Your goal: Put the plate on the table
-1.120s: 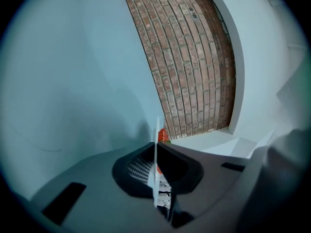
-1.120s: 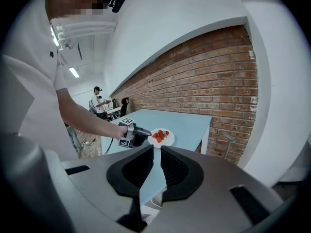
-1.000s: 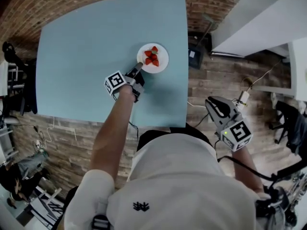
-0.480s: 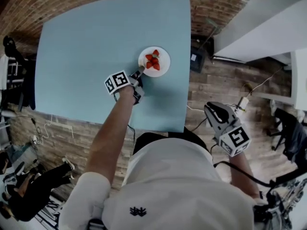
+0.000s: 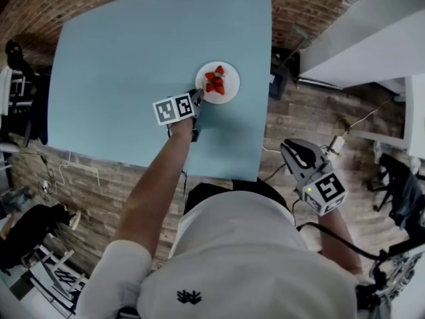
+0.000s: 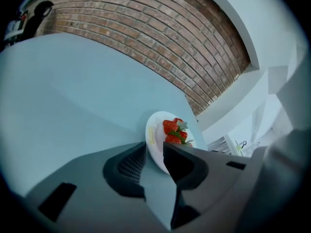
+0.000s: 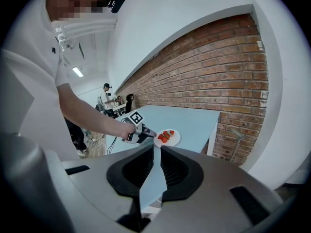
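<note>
A white plate (image 5: 230, 89) with several strawberries (image 5: 216, 82) lies flat on the light blue table (image 5: 126, 52), close to its right edge. My left gripper (image 5: 197, 98) is at the plate's near-left rim. In the left gripper view the rim of the plate (image 6: 154, 139) sits between the jaws, which are opening, and the pads (image 6: 131, 165) stand off it. My right gripper (image 5: 291, 149) hangs off the table over the floor at my right side. Its jaws are a narrow slit apart with nothing between them. From there the plate (image 7: 174, 139) and the left gripper (image 7: 152, 134) show ahead.
The table's right edge (image 5: 267, 105) runs just beside the plate, and a brick floor (image 5: 312, 111) lies below it. A black box (image 5: 284, 68) and cables lie on the floor by the table. White furniture (image 5: 358, 38) stands at the right. Another person (image 5: 30, 228) is at the lower left.
The plate stays flat on the table with the left gripper at its near rim. The right gripper has barely moved. The person at the lower left has shifted.
</note>
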The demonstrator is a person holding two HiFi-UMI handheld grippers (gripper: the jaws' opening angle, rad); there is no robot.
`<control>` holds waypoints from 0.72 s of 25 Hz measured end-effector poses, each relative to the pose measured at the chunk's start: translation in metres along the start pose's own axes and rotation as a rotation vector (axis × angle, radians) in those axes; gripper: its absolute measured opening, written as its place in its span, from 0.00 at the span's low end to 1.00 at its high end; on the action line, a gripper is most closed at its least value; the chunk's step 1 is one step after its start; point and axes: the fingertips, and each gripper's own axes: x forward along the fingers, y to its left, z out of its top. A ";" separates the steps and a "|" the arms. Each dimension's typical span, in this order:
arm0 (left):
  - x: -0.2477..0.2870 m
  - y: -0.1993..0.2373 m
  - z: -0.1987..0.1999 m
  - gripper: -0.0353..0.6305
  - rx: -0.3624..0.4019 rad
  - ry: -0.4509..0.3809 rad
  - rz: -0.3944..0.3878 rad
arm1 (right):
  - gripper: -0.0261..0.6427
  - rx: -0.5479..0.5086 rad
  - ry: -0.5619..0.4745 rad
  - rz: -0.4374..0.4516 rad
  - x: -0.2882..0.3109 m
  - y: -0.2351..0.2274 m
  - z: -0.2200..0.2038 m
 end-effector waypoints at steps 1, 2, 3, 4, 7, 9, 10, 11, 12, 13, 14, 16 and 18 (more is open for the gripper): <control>-0.004 0.001 0.003 0.20 0.027 -0.009 0.014 | 0.09 -0.007 -0.001 0.007 0.002 0.001 0.002; -0.009 0.001 0.006 0.20 0.052 -0.021 0.023 | 0.09 -0.016 0.001 0.014 0.005 0.003 0.003; -0.014 -0.001 0.007 0.20 0.074 -0.036 0.023 | 0.09 -0.025 0.004 0.021 0.006 0.004 0.003; -0.021 -0.005 0.007 0.20 0.092 -0.050 0.014 | 0.09 -0.031 0.010 0.027 0.007 0.005 0.003; -0.045 -0.034 0.009 0.20 0.133 -0.105 -0.067 | 0.09 -0.034 0.008 0.013 0.012 0.005 0.008; -0.073 -0.054 0.020 0.20 0.162 -0.159 -0.126 | 0.09 -0.040 -0.013 0.011 0.022 0.013 0.017; -0.087 -0.063 0.023 0.20 0.192 -0.179 -0.145 | 0.09 -0.060 -0.023 0.014 0.027 0.018 0.021; -0.097 -0.071 0.025 0.20 0.224 -0.192 -0.161 | 0.09 -0.094 -0.028 0.015 0.030 0.021 0.024; -0.107 -0.077 0.022 0.20 0.246 -0.196 -0.171 | 0.09 -0.127 -0.025 0.016 0.031 0.025 0.024; -0.117 -0.078 0.014 0.20 0.253 -0.191 -0.173 | 0.09 -0.143 -0.009 0.019 0.030 0.029 0.019; -0.127 -0.076 0.006 0.20 0.256 -0.184 -0.168 | 0.09 -0.137 0.008 0.025 0.030 0.033 0.014; -0.146 -0.073 -0.002 0.20 0.284 -0.177 -0.166 | 0.09 -0.109 0.006 0.044 0.032 0.042 0.011; -0.163 -0.080 -0.015 0.20 0.321 -0.166 -0.191 | 0.09 -0.105 -0.001 0.054 0.031 0.055 0.010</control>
